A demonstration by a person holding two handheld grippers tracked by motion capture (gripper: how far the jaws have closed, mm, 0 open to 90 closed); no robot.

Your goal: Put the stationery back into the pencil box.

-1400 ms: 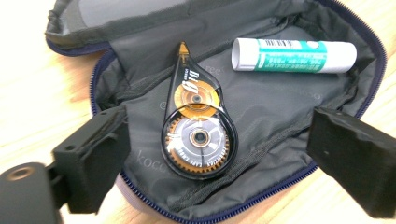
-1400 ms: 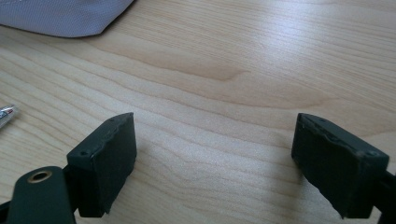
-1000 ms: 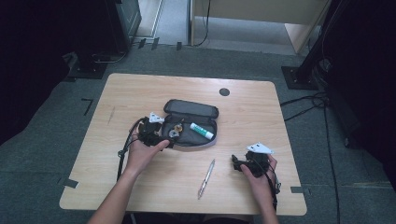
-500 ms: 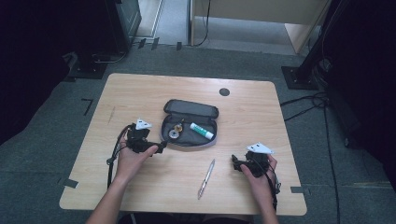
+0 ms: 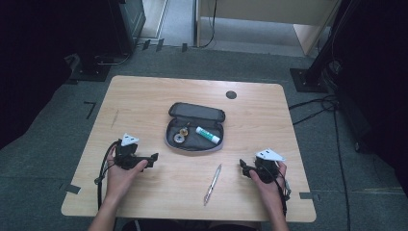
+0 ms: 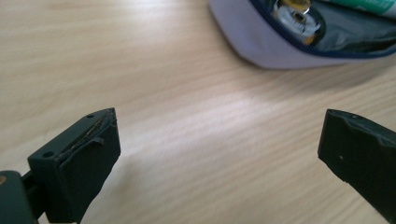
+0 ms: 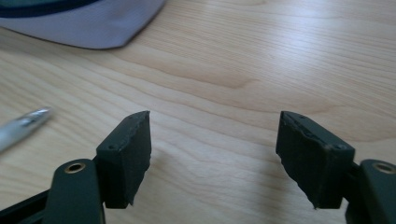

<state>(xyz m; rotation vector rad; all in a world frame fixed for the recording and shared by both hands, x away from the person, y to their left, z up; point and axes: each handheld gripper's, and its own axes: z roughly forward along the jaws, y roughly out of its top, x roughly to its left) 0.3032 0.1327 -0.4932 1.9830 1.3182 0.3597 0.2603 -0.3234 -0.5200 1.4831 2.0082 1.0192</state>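
Ahead of my left gripper (image 6: 219, 154), the pencil case (image 6: 280, 46) runs off the top edge. Left of my right gripper (image 7: 215, 154), the blurred pen (image 7: 21, 126) is cut off.

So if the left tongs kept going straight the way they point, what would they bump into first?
Most likely the pencil case. The left tongs stand open over bare table, and the case's pale side lies ahead, toward the right of their line. Depth is hard to judge, so they might just skim its near edge.

Counted on the tabletop (image 5: 144, 96) are one open pencil case (image 5: 192, 142), one glue stick (image 5: 208, 135), one pen (image 5: 212, 184) and two hand-held grippers, left (image 5: 153, 157) and right (image 5: 242, 167).
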